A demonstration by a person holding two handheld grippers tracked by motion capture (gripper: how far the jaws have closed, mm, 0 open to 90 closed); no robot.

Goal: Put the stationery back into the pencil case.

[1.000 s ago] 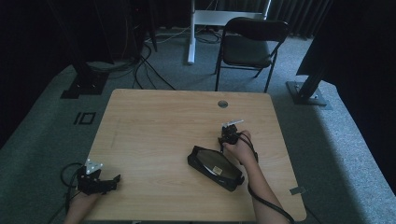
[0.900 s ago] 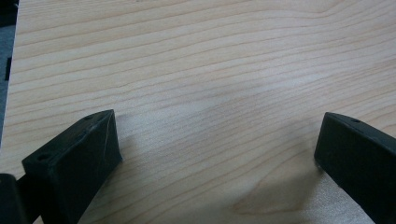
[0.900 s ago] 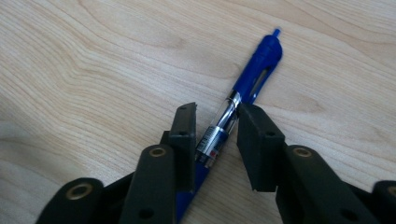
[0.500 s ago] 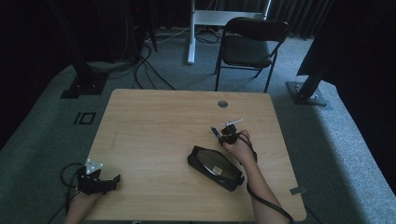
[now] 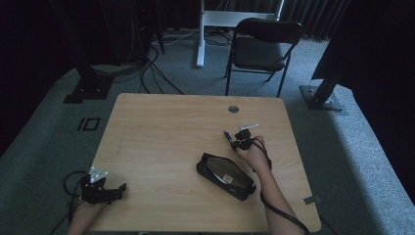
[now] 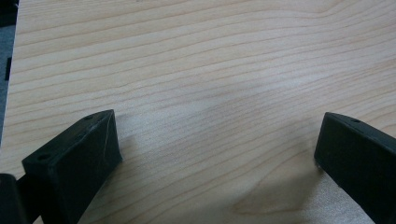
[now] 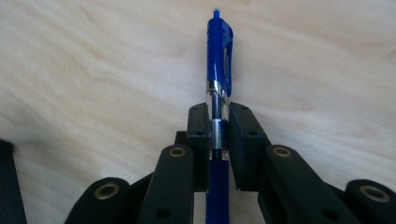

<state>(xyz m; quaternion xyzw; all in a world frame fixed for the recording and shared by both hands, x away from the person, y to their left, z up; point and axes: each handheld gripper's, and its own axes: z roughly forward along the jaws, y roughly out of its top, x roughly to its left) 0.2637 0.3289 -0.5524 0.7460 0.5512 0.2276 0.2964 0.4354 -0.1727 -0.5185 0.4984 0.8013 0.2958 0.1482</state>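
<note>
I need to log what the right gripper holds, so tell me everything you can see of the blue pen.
The pen is blue plastic with a clip at its far end, a silver band and a clear middle section. It runs straight along the right gripper, whose jaws are shut on that clear section, clip end pointing away from the hand. It looks lifted above the wooden table, beyond a black pencil case. Its writing tip is hidden behind the jaws.
</note>
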